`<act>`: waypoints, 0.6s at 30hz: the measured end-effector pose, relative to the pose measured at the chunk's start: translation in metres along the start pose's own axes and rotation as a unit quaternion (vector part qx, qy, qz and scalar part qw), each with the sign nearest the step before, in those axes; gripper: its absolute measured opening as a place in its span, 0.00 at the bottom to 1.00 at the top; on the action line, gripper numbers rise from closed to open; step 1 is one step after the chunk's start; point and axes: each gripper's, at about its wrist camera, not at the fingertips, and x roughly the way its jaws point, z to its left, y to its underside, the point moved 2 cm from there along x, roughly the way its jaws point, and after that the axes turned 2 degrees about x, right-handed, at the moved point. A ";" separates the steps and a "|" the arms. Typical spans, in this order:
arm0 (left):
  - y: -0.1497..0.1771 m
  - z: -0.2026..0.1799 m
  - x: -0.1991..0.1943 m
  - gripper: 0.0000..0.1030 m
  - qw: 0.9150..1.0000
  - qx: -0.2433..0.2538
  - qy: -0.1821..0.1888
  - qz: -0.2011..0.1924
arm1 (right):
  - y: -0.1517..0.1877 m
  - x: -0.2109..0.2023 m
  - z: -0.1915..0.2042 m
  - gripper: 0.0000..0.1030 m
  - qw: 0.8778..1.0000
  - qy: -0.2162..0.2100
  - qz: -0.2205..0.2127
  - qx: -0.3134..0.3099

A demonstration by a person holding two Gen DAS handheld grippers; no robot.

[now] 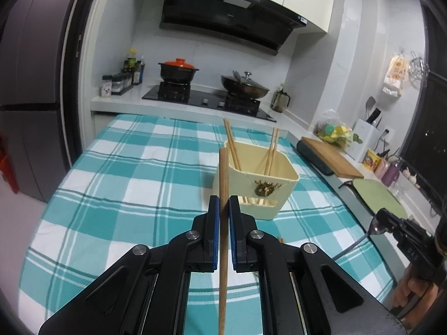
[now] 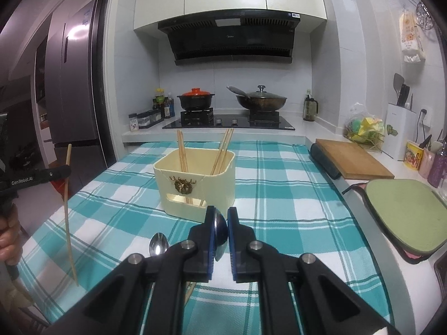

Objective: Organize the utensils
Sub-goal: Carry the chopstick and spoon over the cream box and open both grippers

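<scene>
A cream utensil holder [image 1: 259, 187] [image 2: 195, 178] stands on the teal checked cloth with several chopsticks leaning in it. My left gripper [image 1: 223, 203] [image 2: 57, 173] is shut on a single wooden chopstick [image 1: 223, 173] [image 2: 67, 212], held nearly upright just in front of the holder. My right gripper [image 2: 221, 215] [image 1: 391, 220] is shut on the bowl of a metal spoon [image 2: 220, 233] [image 1: 375, 228], whose handle hangs down toward the cloth. A second spoon [image 2: 158, 244] lies on the cloth left of the right gripper. Another chopstick end [image 1: 280, 240] peeks out beneath the grippers.
Behind the cloth is a gas hob [image 2: 229, 121] with an orange-lidded pot [image 2: 195, 97] and a lidded wok [image 2: 261, 99]. A wooden cutting board [image 2: 352, 159] and a green mat [image 2: 405, 212] lie along the right counter. A fridge [image 2: 72, 83] stands at the left.
</scene>
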 end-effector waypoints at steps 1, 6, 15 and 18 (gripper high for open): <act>-0.003 0.001 -0.001 0.05 1.000 -0.002 0.001 -0.003 | -0.003 -0.001 0.001 0.08 1.000 -0.001 -0.001 -0.002; -0.031 -0.001 -0.003 0.05 1.000 0.001 0.009 -0.023 | -0.026 0.002 0.005 0.08 1.000 -0.010 -0.004 -0.019; -0.139 -0.018 0.015 0.05 0.995 0.006 0.034 -0.091 | -0.124 0.036 -0.007 0.08 0.999 -0.006 -0.037 -0.038; -0.172 -0.024 0.032 0.05 0.993 0.000 0.037 -0.112 | -0.157 0.058 -0.007 0.08 0.997 0.011 -0.054 -0.059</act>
